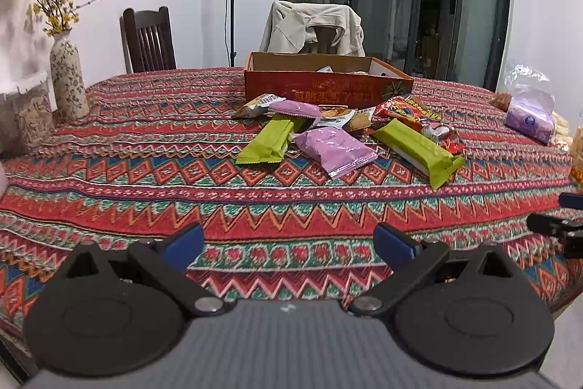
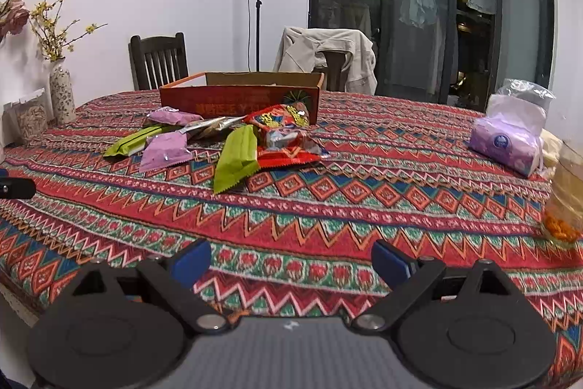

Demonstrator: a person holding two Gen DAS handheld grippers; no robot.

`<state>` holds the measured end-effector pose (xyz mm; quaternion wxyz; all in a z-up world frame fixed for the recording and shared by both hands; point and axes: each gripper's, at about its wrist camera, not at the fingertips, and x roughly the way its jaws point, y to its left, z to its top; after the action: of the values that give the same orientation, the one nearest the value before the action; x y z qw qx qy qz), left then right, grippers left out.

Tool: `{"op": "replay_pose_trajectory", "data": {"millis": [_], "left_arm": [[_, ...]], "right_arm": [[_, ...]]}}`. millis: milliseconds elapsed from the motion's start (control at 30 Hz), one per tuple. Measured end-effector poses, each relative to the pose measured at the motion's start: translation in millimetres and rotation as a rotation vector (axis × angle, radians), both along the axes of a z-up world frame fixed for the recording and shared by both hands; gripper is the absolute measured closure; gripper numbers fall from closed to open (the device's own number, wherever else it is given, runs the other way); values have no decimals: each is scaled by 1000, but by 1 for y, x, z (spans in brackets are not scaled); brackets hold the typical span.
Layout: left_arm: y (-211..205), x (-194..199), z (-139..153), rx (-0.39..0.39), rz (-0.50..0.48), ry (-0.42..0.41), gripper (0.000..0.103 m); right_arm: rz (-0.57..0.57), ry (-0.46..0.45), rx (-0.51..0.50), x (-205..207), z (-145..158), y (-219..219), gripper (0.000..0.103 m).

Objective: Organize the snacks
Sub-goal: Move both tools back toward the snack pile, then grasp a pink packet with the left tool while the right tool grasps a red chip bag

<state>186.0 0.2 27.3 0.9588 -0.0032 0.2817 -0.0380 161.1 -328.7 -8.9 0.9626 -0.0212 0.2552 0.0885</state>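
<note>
Both claws hover low over the near edge of the bench [image 1: 109, 177], which is covered w/ a red zigzag-pattern cloth. Left claw [image 1: 288, 237] is spread wide, nothing btwn its blue pads, only cloth showing in the gap. Right claw [image 2: 291, 259] is likewise released and empty; its tip also pokes into the left wrist view at 3 o'clock. Snack pile [image 1: 342, 130] lies at 12 o'clock from both claws, well apart from them, just in front of the red cardboard box [image 1: 328, 86] that stands open at the far side of the bench. In the pile: two green wafer packs, one on the left [image 1: 267, 143] and one on the right [image 1: 419, 148]; a purple pouch [image 1: 333, 150] btwn them, a second purple pouch [image 1: 295, 107] behind, touching the box front; a red printed bag [image 1: 411, 110] at the right end; a few small cracker packs [image 1: 342, 117] in the middle. Some wrappers show inside the box, too small to tell which. Flowered vase [image 1: 67, 79] w/ yellow sprigs stands at 10 o'clock, a clear container [image 1: 25, 119] just beside it. Purple tissue pack [image 2: 506, 141] sits at 2 o'clock in the right wrist view, a plastic bag behind it. Two chairs stand beyond the bench, one draped w/ a pale jacket [image 1: 313, 28].
</note>
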Motion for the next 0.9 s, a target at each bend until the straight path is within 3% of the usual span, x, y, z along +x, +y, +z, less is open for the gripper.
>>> {"op": "replay_pose_trajectory", "data": {"millis": [200,400,633,767,833,900], "left_arm": [[-14,41,-6,-81,-70,37,2],[-38,121,-13,-123,-80,88,2],[-55,204,-32,-139,-67,181,2],[-57,214,-39,-117,-50,142,4],[-60,211,-43,-81,-57,109,8],[-63,209,-43,-63,-72,94,25]], "right_arm": [[21,3,0,34,6,7,8],[33,-1,-8,80,13,6,8],[71,-26,-23,149,21,10,8],[79,-8,-5,198,22,12,10],[93,6,2,221,20,16,10],[115,29,-7,241,16,23,14]]}}
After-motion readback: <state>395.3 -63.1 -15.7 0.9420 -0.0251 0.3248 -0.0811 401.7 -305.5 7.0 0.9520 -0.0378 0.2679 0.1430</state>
